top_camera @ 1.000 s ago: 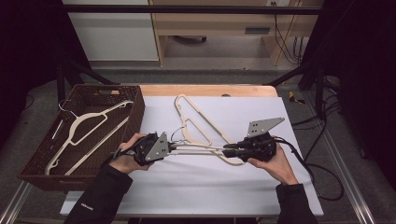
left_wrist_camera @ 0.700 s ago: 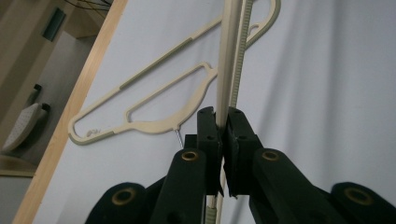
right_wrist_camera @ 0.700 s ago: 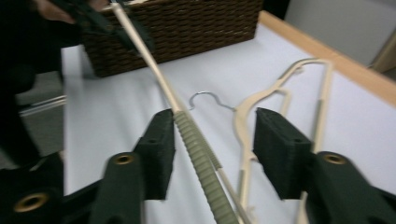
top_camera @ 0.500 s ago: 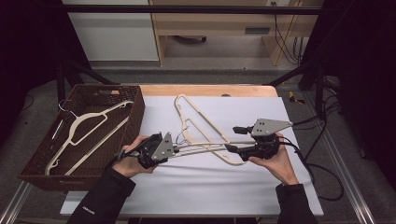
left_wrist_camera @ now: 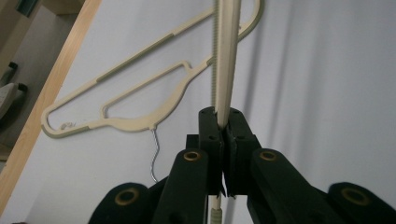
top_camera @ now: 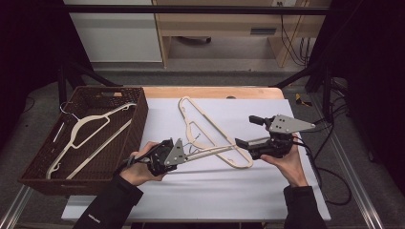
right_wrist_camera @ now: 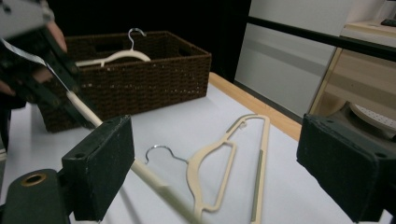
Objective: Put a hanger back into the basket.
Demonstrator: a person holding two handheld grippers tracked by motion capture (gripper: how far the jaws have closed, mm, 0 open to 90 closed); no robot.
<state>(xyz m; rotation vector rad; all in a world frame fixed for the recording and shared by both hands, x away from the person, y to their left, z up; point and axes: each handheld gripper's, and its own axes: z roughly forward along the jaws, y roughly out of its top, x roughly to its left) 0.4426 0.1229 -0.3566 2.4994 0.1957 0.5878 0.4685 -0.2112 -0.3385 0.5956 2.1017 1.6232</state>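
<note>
Clamped on the straight bar of a cream hanger (left_wrist_camera: 227, 70), the left gripper (left_wrist_camera: 224, 140) has its two black jaws pressed tight together around the thin rod, which runs up and away between them in the left gripper view. In the high view this held hanger (top_camera: 215, 151) stretches between the two grippers, raised a little off the white table cover (top_camera: 248, 191) and roughly level. The left gripper (top_camera: 177, 155) grips its left end, and the person's left hand (top_camera: 141, 164) is wrapped around the tool.

At the other end sits the right gripper (top_camera: 241, 143), held in the right hand (top_camera: 286, 162). Its jaws stand wide apart: in the right gripper view the left pad (right_wrist_camera: 100, 163) lies just beside the bar (right_wrist_camera: 154, 179), and the right pad (right_wrist_camera: 345, 163) is well away from it. Whether the near pad actually touches the bar cannot be told.

A second cream hanger (top_camera: 200, 121) lies flat on the cover beyond the held one, its metal hook (left_wrist_camera: 155, 156) pointing toward the left gripper. The two hangers cross in the high view.

Left of the cover stands a dark wicker basket (top_camera: 138, 119) with a third, white hanger (top_camera: 86, 131) lying inside it. A strip of wooden table edge (top_camera: 210, 92) shows at the far side of the cover.
</note>
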